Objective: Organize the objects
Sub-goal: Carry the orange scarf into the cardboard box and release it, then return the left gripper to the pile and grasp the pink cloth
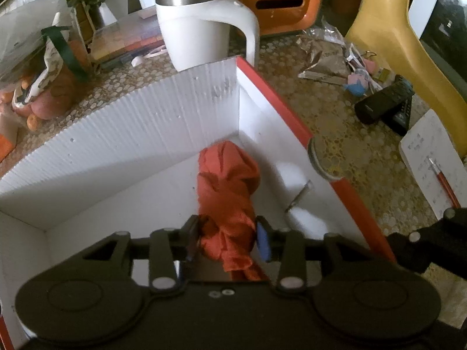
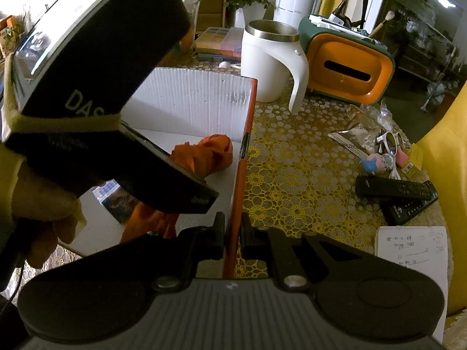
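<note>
Looking along the left gripper (image 1: 227, 237), I saw it tipped steeply down into the white box (image 1: 163, 116), the one with the red rim. Its jaws stood apart on either side of the orange cloth (image 1: 229, 186), a twisted bundle lying on the box floor near the far right corner. The blue-padded finger sat just clear of the fabric; whether the other one brushed it I could not tell. To my eye the cloth was already delivered and this was the letting-go. Beyond the box stood a white mug (image 1: 201, 26) with a steel lip and an orange tissue holder (image 1: 277, 3), and off to the right, two dark remotes (image 1: 385, 103) on the lace tablecloth (image 1: 335, 110). From the right gripper (image 2: 233, 239), the picture was steadier: its jaws were pressed together on the red side wall of the box, pinning it in place. The left tool loomed large in that view, over the cloth (image 2: 204, 154). A notepad (image 2: 411, 250) and a small toy (image 2: 372, 163) lay on the table outside. The next move, I judged, called for lifting the left gripper straight up with jaws wide so no fold snagged, then reaching for another loose item while the right hand kept the box from sliding.
</note>
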Demonstrator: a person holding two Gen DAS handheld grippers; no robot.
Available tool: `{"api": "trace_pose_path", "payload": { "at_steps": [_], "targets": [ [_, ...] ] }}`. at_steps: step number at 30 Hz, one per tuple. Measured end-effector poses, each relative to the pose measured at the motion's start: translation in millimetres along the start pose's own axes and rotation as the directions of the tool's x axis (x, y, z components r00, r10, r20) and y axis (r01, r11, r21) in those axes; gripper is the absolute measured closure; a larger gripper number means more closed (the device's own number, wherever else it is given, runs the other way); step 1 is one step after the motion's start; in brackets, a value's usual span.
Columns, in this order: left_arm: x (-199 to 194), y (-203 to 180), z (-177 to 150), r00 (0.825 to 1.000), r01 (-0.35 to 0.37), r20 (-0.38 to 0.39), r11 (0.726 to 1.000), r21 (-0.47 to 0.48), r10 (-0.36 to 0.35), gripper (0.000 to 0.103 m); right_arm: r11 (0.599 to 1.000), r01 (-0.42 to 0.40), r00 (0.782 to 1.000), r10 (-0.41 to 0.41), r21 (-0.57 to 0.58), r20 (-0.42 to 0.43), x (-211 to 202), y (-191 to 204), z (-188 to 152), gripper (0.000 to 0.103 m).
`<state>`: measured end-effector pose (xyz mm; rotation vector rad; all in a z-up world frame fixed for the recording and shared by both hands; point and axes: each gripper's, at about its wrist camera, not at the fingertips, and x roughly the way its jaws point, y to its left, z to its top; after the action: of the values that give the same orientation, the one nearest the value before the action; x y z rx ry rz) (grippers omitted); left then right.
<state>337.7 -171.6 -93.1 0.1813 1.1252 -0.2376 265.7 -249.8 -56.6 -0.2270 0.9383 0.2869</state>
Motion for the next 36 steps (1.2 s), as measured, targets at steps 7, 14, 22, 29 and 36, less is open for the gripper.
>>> {"api": "trace_pose_path", "payload": {
  "at_steps": [7, 14, 22, 29, 36],
  "targets": [
    [-13.0, 9.7, -0.6, 0.999, 0.023, 0.045, 0.999, -0.042, -0.021, 0.034, 1.0, -0.001, 1.0, 0.001, -0.003, 0.0, 0.2, 1.1, -1.5, 0.093],
    [-29.7, 18.8, -0.6, 0.995, 0.042, 0.092, 0.997, -0.066, -0.036, 0.034, 1.0, 0.0, 1.0, 0.0, -0.005, -0.001, 0.2, 0.9, -1.6, 0.093],
    [-65.5, 36.5, -7.6, 0.987, 0.037, 0.159, 0.996, -0.078, -0.024, 0.033, 1.0, -0.001, 1.0, 0.001, -0.005, -0.001, 0.3, 1.0, -1.7, 0.093],
    [-101.2, 70.2, -26.2, 0.975, 0.014, 0.223, 0.994, -0.111, 0.011, 0.03, 1.0, 0.001, 1.0, -0.001, -0.009, -0.001, -0.9, 0.9, -2.9, 0.093],
    [-130.2, 119.3, -50.5, 0.961, -0.052, 0.258, 0.984, -0.17, 0.096, 0.027, 1.0, 0.002, 1.0, -0.002, -0.011, -0.002, -0.9, 1.2, -2.8, 0.093]
  ]
}}
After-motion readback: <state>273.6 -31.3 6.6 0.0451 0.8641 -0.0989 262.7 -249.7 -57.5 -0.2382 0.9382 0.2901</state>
